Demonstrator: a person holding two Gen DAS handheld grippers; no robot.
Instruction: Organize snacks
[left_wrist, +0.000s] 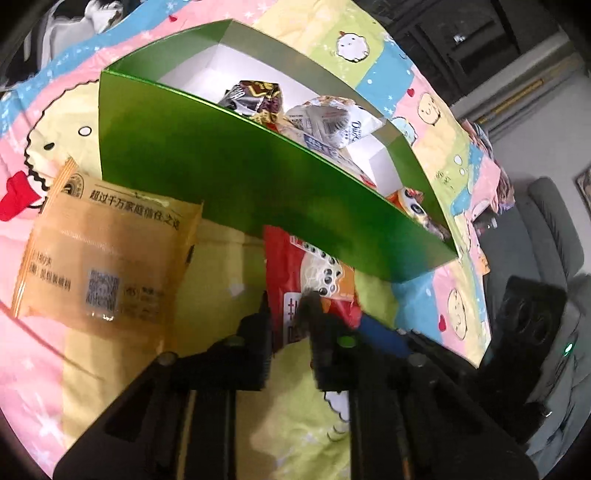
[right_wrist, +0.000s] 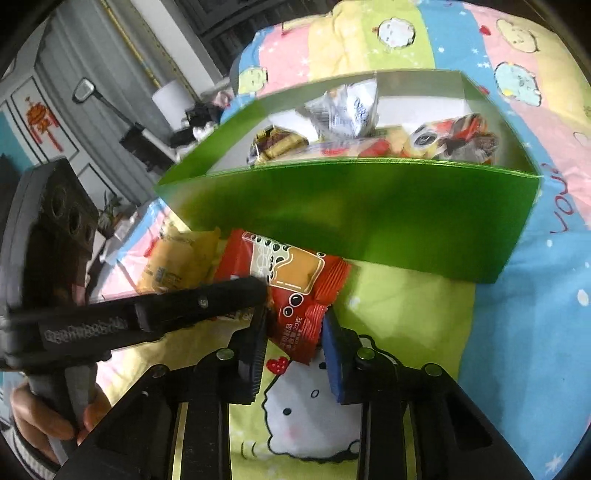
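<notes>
A green box (left_wrist: 236, 173) stands on the patterned sheet and holds several wrapped snacks (left_wrist: 317, 118). It also shows in the right wrist view (right_wrist: 369, 210). A red snack packet (left_wrist: 306, 284) lies against the box's near wall. My left gripper (left_wrist: 288, 314) is closed on that packet's near end. My right gripper (right_wrist: 293, 328) straddles the same red packet (right_wrist: 295, 280) with jaws apart, its fingers at the packet's edges. An orange-tan packet (left_wrist: 107, 258) lies to the left; it also shows in the right wrist view (right_wrist: 177, 262).
The cartoon-print sheet (right_wrist: 369, 369) covers the surface. The left gripper's body (right_wrist: 110, 317) crosses the right wrist view at left, held by a hand (right_wrist: 37, 417). The bed's edge, a grey sofa (left_wrist: 554, 229) and furniture lie beyond.
</notes>
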